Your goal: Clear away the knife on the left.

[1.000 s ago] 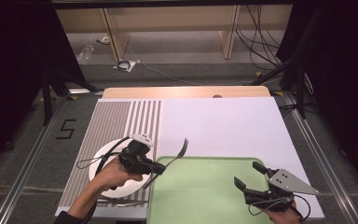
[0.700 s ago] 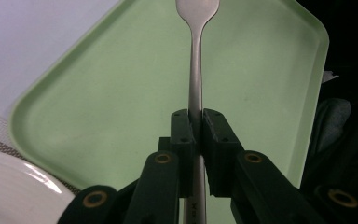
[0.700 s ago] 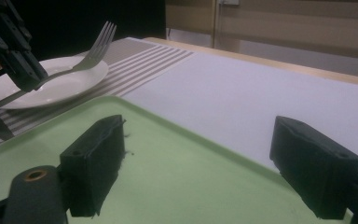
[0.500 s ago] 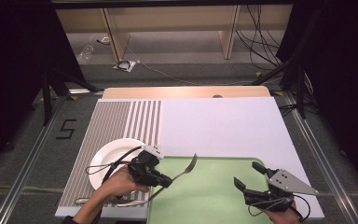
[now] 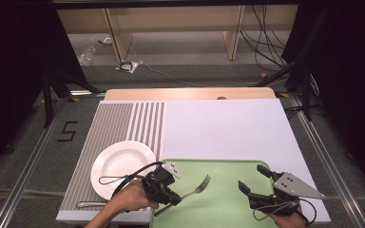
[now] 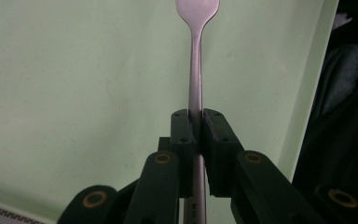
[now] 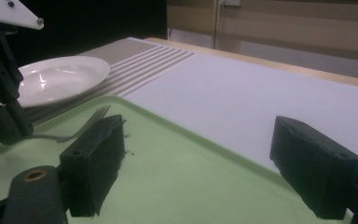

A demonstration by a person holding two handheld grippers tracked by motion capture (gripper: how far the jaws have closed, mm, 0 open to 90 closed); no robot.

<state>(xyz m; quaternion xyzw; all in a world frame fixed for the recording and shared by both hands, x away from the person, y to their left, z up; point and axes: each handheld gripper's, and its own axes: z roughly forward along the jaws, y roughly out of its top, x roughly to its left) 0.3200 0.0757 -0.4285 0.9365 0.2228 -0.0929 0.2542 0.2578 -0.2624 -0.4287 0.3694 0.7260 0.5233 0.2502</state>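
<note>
The left gripper (image 5: 171,197) clamped the fork (image 5: 197,186) by its handle over the green tray (image 5: 228,166), near its left rim beside the plate (image 5: 119,164). The right gripper (image 5: 259,183) stood unclenched above bare tray; its own view showed tines hovering.

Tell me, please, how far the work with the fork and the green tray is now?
In hand: the left gripper is shut on the fork by its handle and holds it over the green tray. The white plate lies beside the tray on the striped mat, and another utensil lies below it. Left: probably to set the fork down and release it. The right gripper waits open over the tray.
</note>
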